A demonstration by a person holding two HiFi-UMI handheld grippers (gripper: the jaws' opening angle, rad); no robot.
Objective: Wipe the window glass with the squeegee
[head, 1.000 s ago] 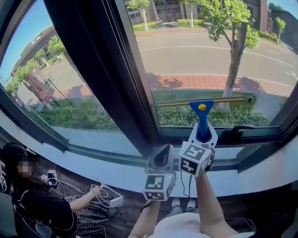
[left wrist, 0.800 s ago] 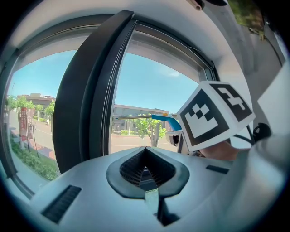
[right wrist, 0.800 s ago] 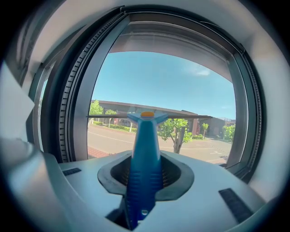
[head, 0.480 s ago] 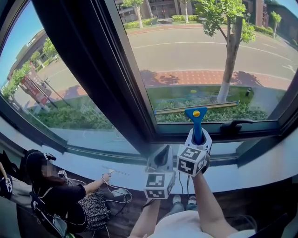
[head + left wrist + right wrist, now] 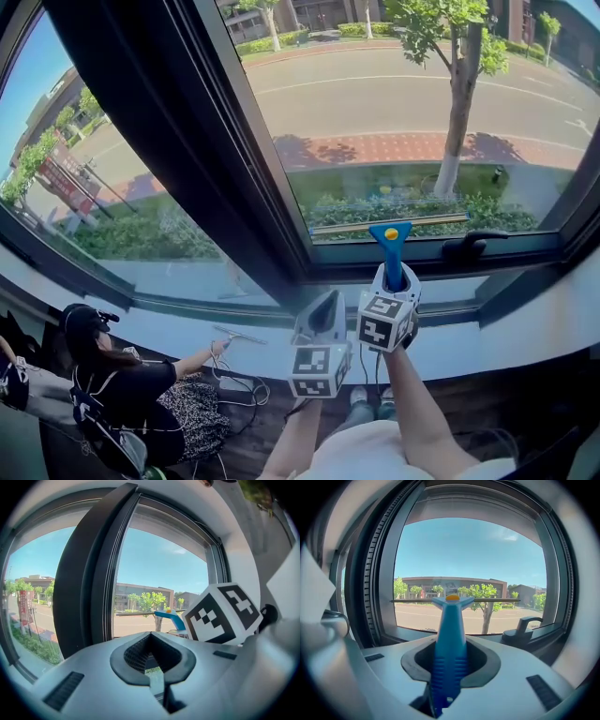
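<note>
We've got the right gripper (image 5: 390, 281) with fingers clamped on the blue squeegee (image 5: 391, 240) handle so the blade presses flat along the window glass (image 5: 394, 122) bottom edge, centre frame, while the left gripper (image 5: 326, 309) idles beside it, fingers closed on nothing.

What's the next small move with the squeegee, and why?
Probably draw the right hand-held gripper slightly down. It is shut on the squeegee by its blue handle, and the blade lies across the glass just above the bottom frame, with a narrow strip of pane below it.
</note>
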